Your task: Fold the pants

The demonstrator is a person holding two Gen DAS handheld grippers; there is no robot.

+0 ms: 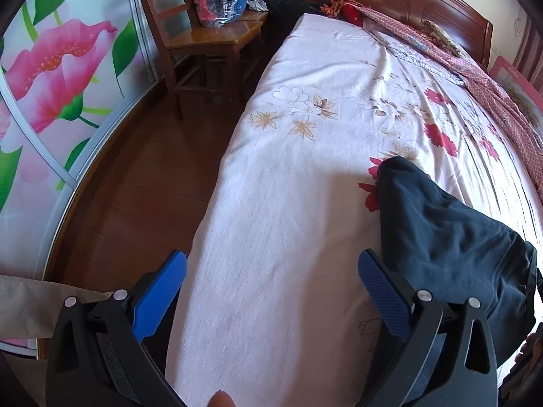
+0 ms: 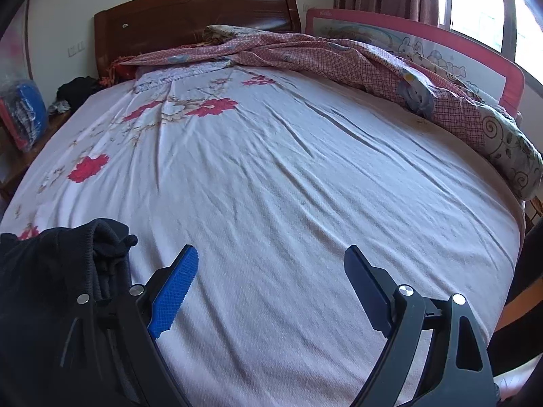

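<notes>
The dark navy pants point(image 1: 448, 237) lie bunched in a heap on the white flowered bed sheet point(image 1: 288, 203), near the bed's front edge. In the left wrist view they sit just right of my left gripper point(image 1: 271, 268), which is open and empty above the sheet; its right finger is close to the cloth. In the right wrist view the pants point(image 2: 51, 264) lie at the lower left, beside and partly behind the left finger of my right gripper point(image 2: 271, 261), which is open and empty over bare sheet point(image 2: 288, 186).
A pink checked quilt point(image 2: 339, 57) is piled along the headboard point(image 2: 190, 10) and the far side by a pink bed rail point(image 2: 424, 44). A wooden chair point(image 1: 207, 34) with a plastic-wrapped bundle stands left of the bed on the wooden floor point(image 1: 135, 196), by a flowered wardrobe door point(image 1: 51, 101).
</notes>
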